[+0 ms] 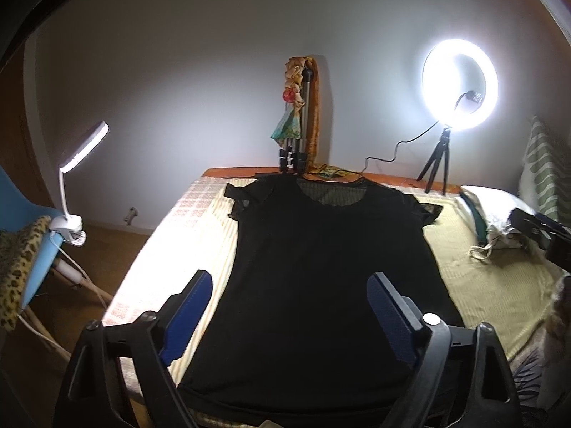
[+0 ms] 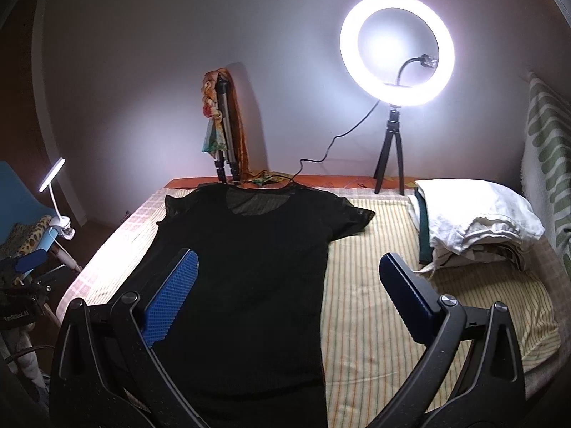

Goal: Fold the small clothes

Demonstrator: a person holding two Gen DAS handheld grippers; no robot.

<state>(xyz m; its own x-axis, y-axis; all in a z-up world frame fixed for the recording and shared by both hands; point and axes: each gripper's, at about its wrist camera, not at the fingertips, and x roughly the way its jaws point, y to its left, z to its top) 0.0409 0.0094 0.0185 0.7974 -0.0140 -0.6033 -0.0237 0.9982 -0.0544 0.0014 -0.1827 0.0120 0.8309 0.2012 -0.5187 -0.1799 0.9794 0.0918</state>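
Observation:
A black short-sleeved top (image 1: 321, 271) lies flat and spread out on the striped bed cover (image 1: 474, 285), neckline at the far end, hem toward me. It also shows in the right wrist view (image 2: 242, 278). My left gripper (image 1: 289, 285) is open and empty, held above the lower part of the top. My right gripper (image 2: 289, 267) is open and empty, above the top's right edge and the bare cover (image 2: 374, 303). The right gripper also shows at the right edge of the left wrist view (image 1: 542, 232).
A lit ring light on a small tripod (image 2: 396, 57) stands at the bed's far edge, its cable trailing left. A folded tripod draped with scarves (image 2: 223, 125) leans on the wall. A pile of white clothes (image 2: 471, 221) lies at right. A clip lamp (image 1: 76, 178) on a blue chair stands at left.

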